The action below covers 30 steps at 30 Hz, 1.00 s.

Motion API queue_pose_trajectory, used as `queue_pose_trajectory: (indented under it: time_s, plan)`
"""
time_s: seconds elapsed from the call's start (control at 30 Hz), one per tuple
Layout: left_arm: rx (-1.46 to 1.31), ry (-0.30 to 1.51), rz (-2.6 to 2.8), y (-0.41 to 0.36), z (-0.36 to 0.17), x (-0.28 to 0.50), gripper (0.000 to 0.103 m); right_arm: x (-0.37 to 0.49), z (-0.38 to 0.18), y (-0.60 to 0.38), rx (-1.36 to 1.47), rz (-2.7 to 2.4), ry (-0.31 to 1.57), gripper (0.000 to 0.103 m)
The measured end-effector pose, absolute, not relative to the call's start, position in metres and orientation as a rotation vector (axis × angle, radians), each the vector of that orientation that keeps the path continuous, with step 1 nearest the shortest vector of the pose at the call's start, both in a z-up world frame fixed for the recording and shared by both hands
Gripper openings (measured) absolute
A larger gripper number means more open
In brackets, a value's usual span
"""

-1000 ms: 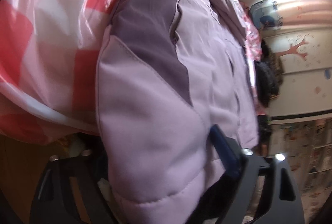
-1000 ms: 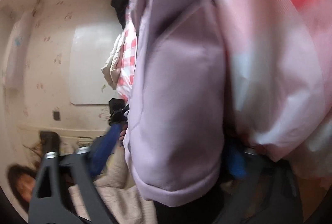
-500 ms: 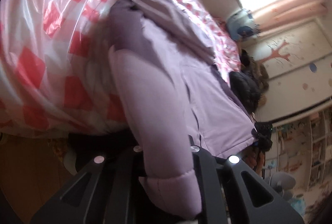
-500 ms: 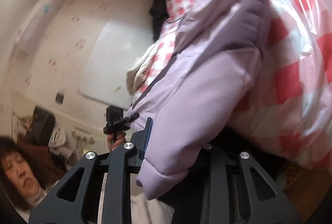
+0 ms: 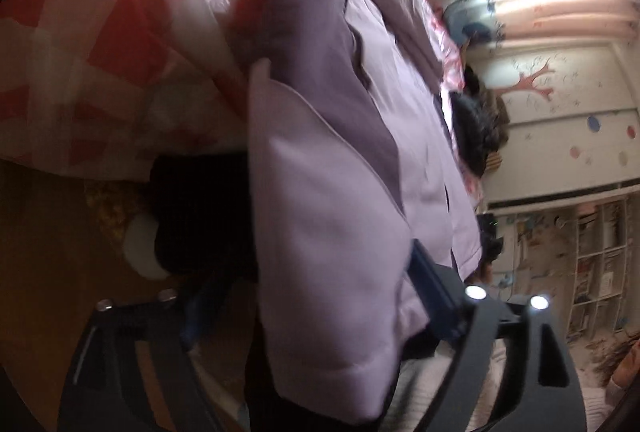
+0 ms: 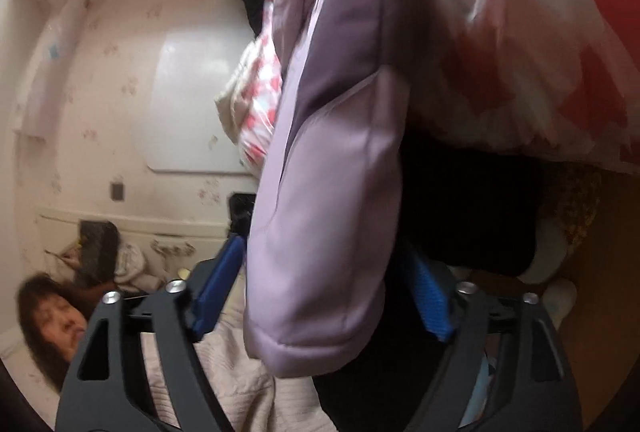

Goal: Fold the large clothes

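Bedroom with pale patterned walls; red-checked bed cover (image 5: 120,32) fills the view. Lilac jacket (image 5: 400,120) lies across it, sleeves hanging off the edge. Your left tool (image 5: 320,316) has just been opening, sleeve (image 5: 332,252) loose between its jaws. Your right tool (image 6: 324,292), likewise just opened, straddles the other sleeve (image 6: 320,232) unclenched.

Lilac jacket sleeve (image 5: 332,232) hanging between the left gripper's (image 5: 316,304) spread jaws, checked bedcover (image 5: 100,44) crowding the left, open room right past the sleeve
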<state>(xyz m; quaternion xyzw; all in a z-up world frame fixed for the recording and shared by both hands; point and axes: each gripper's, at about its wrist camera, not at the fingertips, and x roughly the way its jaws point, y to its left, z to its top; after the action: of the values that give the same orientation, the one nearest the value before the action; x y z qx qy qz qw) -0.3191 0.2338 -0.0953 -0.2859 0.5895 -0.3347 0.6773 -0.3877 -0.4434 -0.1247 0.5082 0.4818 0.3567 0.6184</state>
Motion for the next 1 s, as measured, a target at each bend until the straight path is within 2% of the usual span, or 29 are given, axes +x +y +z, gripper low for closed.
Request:
queue_pose_trajectory:
  time_s: [0.1,0.23,0.37,0.57,0.8,1.0]
  plan:
    - [-0.578,1.299,-0.688,0.227,-0.091,-0.318,0.086,-0.379,-0.129,-0.438,1.198,0.83,1.084,0.08]
    - [-0.29,1.225,-0.559,0.196,-0.065,-0.327,0.086,-0.371,-0.135,-0.427,1.172,0.837,1.123,0.08]
    - [-0.128,1.147,-0.478,0.178,-0.053,-0.341,0.086,-0.364,-0.133,-0.412,1.141,0.81,1.156,0.08]
    - [-0.046,1.099,-0.456,0.177,-0.05,-0.344,0.086,-0.35,-0.12,-0.403,1.091,0.785,1.184,0.08]
    - [-0.172,1.139,-0.58,0.179,-0.063,-0.338,0.088,-0.338,-0.119,-0.401,1.067,0.818,1.247,0.08]
    - [-0.517,1.271,-0.849,0.197,-0.105,-0.324,0.091,-0.337,-0.119,-0.392,1.052,0.844,1.258,0.08]
